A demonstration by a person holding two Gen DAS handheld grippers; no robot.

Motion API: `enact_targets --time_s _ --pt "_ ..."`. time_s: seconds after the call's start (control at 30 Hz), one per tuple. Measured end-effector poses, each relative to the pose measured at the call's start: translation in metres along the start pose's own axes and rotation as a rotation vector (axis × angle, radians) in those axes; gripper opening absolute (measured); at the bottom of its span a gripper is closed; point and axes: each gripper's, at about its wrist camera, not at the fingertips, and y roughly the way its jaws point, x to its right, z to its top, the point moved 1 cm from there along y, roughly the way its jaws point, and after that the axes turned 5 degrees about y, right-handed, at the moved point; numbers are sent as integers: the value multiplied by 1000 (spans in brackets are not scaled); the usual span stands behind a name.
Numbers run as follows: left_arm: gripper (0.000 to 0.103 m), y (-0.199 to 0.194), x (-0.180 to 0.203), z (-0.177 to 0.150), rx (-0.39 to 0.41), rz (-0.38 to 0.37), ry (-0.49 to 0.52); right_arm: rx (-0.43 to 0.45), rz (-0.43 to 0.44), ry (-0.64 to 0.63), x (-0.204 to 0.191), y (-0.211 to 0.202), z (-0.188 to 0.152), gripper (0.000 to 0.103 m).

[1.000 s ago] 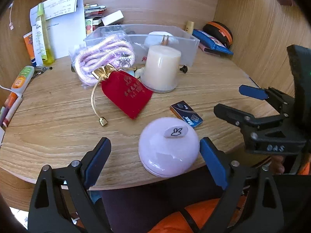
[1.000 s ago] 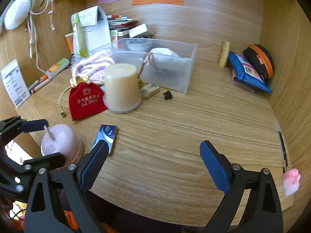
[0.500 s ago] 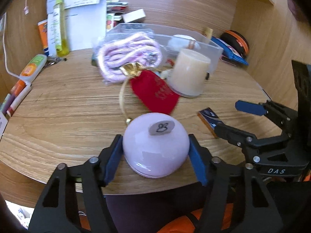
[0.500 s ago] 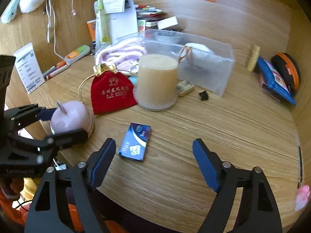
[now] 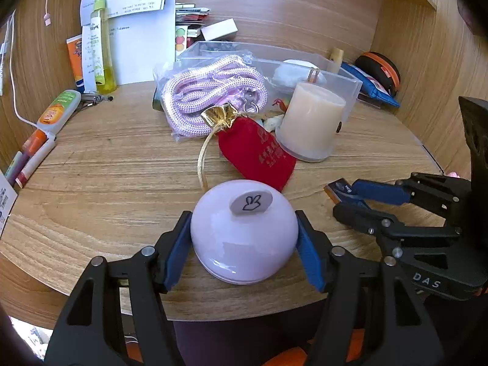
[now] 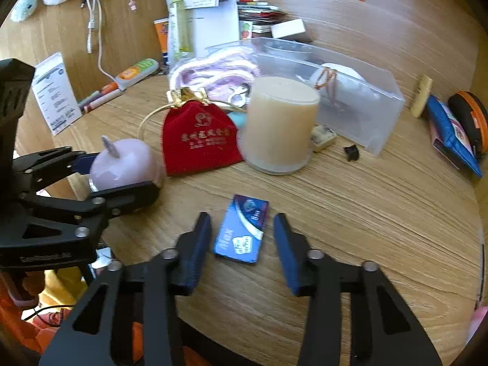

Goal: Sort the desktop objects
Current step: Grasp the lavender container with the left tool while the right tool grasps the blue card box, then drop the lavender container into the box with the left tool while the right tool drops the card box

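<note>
Wood-grain desk (image 5: 106, 183): left gripper (image 5: 244, 244) pinches a smooth lilac dome (image 5: 244, 231); right gripper (image 6: 242, 244), closing, straddles a flat blue box (image 6: 242, 228), pads not touching.

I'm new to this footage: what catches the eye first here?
The lilac dome at the desk's near edge, where the left gripper has just closed on it. Beside it the right gripper, jaws just closing, straddles a blue box, pads not yet touching. Behind stand a red pouch and a candle.

Both wrist cams close, angled down; share desk (image 5: 100, 164) front.
</note>
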Motion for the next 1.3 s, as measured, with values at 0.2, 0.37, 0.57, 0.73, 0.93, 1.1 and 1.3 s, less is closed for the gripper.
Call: enact_targets --time_s 0.2,0.37,0.57,0.73,0.93,1.1,1.3 --pt "63 -6 -4 2 9 -2 -22 9 2 52 10 -1 4 24" --pt "63 -18 -6 9 45 -17 -34 59 3 86 21 -16 13 24" --pt "63 -32 -4 22 99 -30 -39 112 10 106 28 -33 23 25" --pt "63 -40 -4 37 138 -30 -35 144 -5 114 33 -40 35 24" --pt "63 -44 -5 58 190 -17 -30 166 -10 137 44 -44 48 24" --pt "63 -42 -8 75 213 -21 -32 190 -25 145 53 -49 61 25" --pt "63 -40 -13 99 242 -19 -28 234 -53 147 66 -59 78 24"
